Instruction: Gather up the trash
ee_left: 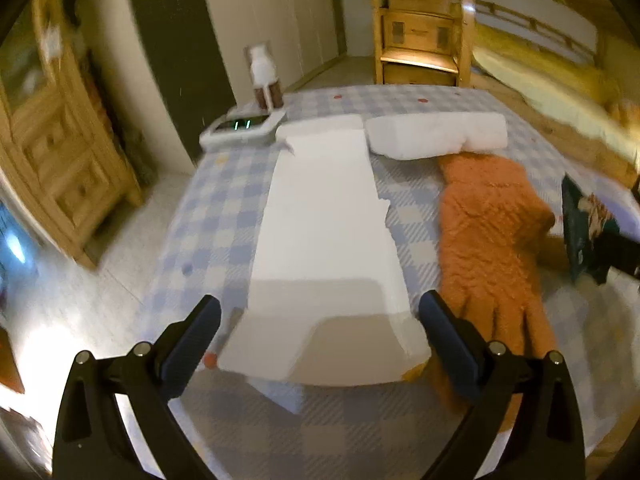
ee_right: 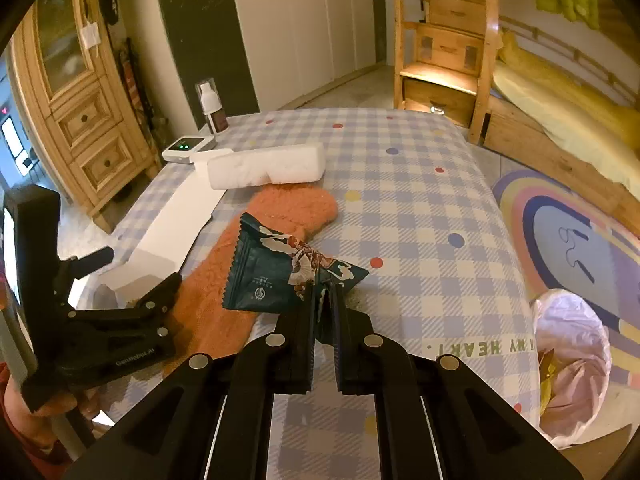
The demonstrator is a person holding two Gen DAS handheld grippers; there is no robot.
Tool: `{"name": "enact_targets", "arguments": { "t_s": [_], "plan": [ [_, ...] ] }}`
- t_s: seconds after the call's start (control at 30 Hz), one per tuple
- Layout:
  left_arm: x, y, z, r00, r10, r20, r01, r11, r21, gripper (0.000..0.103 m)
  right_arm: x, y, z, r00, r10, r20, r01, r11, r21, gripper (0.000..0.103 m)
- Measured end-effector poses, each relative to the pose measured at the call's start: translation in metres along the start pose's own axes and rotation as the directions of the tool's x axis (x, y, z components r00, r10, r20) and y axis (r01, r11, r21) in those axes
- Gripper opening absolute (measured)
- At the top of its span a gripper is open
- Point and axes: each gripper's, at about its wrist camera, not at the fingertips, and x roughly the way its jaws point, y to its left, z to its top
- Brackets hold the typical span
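1. While our left gripper is hanging over the checked tablecloth with its jaws spread wide and released, a flat white foam piece is lying between its fingers, untouched by either pad.
2. We are clenching our right gripper on a corner of the dark teal snack wrapper, which is standing above the cloth and partly over the orange fuzzy glove.
3. We are seeing a white foam block lying beyond the glove, near a small white device and a pump bottle.
4. We are noting the trash bin, lined with a pale bag, standing on the floor beside the table's right edge.
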Motion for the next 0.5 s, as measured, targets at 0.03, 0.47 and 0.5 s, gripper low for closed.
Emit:
{"name": "enact_targets", "arguments": {
  "t_s": [0.03,0.47,0.5],
  "plan": [
    [0.002,0.006,0.0,0.999,-0.033,-0.024,0.032,0.998,-0.048,0.096,0.0,0.0,0.0,1.0,0.0,0.001,0.0,1.0,-0.001,0.008],
    [-0.019,0.009,-0.003,0.997,-0.074,0.023,0.075,0.996,-0.043,0.075,-0.005,-0.001,0.002,1.0,0.003,0.027,-0.003,1.0,0.001,0.008],
    [-0.025,0.01,-0.003,0.996,-0.062,0.057,0.065,0.997,-0.036,0.033,-0.006,-0.001,0.003,1.0,0.003,0.03,-0.003,1.0,0.004,0.008]
  ]
}}
